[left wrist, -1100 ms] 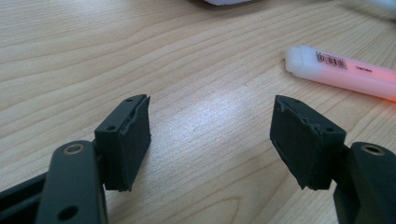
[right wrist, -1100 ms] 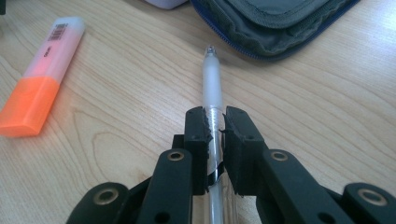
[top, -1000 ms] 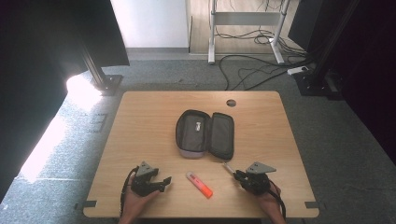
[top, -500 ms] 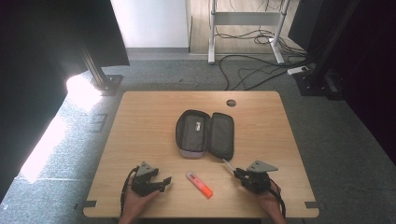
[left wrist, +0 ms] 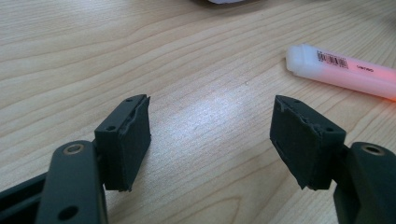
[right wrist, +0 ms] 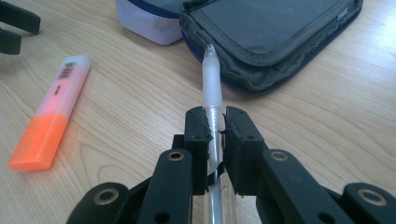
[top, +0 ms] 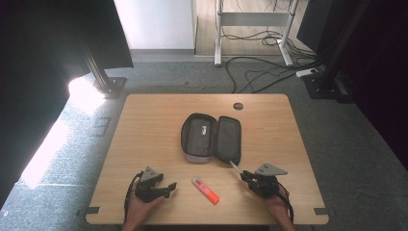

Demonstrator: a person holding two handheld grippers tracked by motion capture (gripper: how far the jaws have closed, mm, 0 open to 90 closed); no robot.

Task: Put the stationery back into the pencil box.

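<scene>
The wooden table (top: 144,125) carries every item. The grey pencil case (top: 211,138) lies unzipped and spread flat near the table's middle; it serves as the landmark here, and its 2 halves sit side by side, the lid half on the right in the high view.

The left gripper (top: 168,187) rests on the table well apart from the case, toward the near left corner, held in the person's left hand (top: 139,211). Its 2 jaws stand spread with bare wood between them and nothing in the gap, as the left gripper view (left wrist: 210,140) confirms.

The right gripper (top: 244,174) sits just off the case's near right corner, in the person's right hand (top: 276,204). Its jaws are pinched onto the barrel of a translucent pen (right wrist: 211,84), seen clearly in the right gripper view (right wrist: 215,126).

The pen's long axis runs in line with the gripper, and its tip points toward the case's lid half, ending close to that edge; contact cannot be judged.

An orange highlighter (top: 205,190) with a pale cap lies on the table in front of the case, between the 2 grippers, its capped end toward the case.
</scene>
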